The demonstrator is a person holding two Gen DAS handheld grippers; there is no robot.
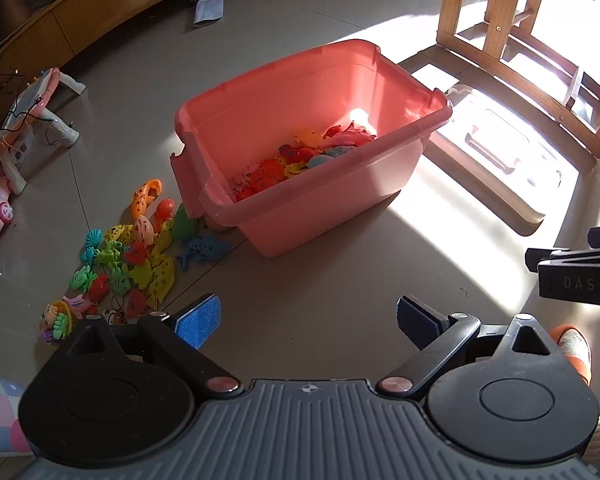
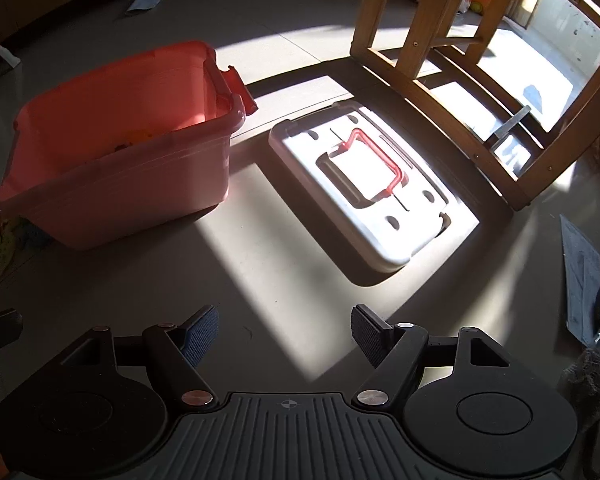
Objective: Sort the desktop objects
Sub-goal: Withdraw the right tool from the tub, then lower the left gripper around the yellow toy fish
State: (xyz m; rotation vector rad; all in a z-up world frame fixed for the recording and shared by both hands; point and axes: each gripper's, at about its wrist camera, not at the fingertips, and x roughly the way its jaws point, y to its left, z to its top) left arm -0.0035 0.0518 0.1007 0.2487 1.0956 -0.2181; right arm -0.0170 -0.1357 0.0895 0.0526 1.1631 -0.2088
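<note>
Pink translucent plastic forms the rectangular bin [image 1: 300, 148] on the tiled floor, holding a heap of what look like moulded fish toys [image 1: 300, 160] (more toys [image 1: 128, 256] lie scattered just beside it), its white handled lid [image 2: 364, 184] nearby, while left gripper [image 1: 308, 320] and right gripper [image 2: 285, 332] hover spread apart, holding nothing.

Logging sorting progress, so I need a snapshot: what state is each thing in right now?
Bin: open, upright, partly filled with toys.
Lid: off, flat on the floor beside the bin, handle folded down.
Toy pile: loose on the floor, outside the bin.
Left gripper: open, empty.
Right gripper: open, empty.
</note>
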